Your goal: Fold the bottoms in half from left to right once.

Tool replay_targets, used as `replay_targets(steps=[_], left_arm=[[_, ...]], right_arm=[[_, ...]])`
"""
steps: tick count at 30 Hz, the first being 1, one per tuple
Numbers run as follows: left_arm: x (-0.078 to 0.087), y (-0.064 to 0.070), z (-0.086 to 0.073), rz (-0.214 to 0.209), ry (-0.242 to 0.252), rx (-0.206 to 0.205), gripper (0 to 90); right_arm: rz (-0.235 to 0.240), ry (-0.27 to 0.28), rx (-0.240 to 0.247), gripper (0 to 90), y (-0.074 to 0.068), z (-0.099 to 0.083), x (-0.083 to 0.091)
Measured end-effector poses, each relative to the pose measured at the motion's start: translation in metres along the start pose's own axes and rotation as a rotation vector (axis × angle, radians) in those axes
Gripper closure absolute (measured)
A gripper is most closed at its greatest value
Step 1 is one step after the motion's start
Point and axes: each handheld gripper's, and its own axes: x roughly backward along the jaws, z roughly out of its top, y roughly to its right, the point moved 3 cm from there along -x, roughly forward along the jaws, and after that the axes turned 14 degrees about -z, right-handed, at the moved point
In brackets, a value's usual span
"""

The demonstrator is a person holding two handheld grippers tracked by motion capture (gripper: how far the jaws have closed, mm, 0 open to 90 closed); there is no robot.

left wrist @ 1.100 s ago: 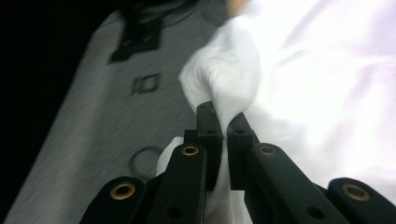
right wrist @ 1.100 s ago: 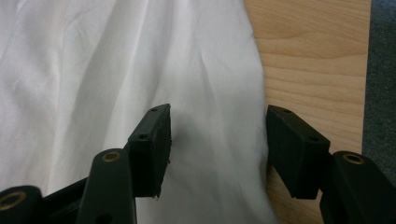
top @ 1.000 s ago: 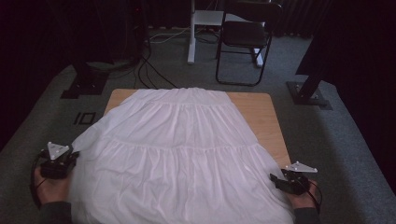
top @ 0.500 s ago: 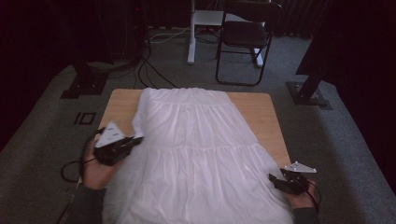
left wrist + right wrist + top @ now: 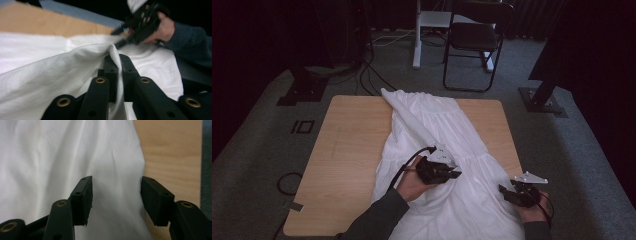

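White skirt on table: left gripper pinches its fold, right gripper gapes wide at the hem; thin pinch may slip, undoing the fold.

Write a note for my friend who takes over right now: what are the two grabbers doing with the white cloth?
Left gripper: jaws shut on a pinched edge of the white cloth, held over the middle of the cloth.
Right gripper: jaws open, at the cloth's right edge near the table's front.
The cloth lies on the wooden table; its left side is folded over toward the right, and the table's left half is bare.
Done: first fold begun.
Left: probably lay the held edge down, smooth it and finish folding.
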Motion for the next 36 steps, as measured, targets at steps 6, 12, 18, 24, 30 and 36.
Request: replay_targets(steps=[6,12,18,24,30,36], left_arm=[[0.026,-0.009,-0.013,0.098,0.043,0.019,60.4],[0.096,-0.024,-0.057,0.343,0.073,0.090,54.6],[0.131,-0.035,-0.112,0.459,0.096,0.222,51.3],[0.140,-0.040,-0.145,0.535,0.076,0.287,49.6],[0.131,-0.042,-0.140,0.532,0.081,0.268,47.4],[0.121,-0.040,-0.133,0.517,0.070,0.244,46.8]], right_arm=[[0.066,0.099,0.022,42.9,-0.026,0.040,0.025],[0.186,0.145,0.047,44.7,-0.064,0.085,0.027],[0.256,0.071,0.095,46.1,-0.099,0.100,-0.005],[0.342,0.014,0.097,42.5,-0.124,0.093,-0.028],[0.304,-0.025,0.130,88.3,-0.126,0.095,-0.030],[0.202,0.290,0.027,88.5,-0.071,0.135,0.054]])
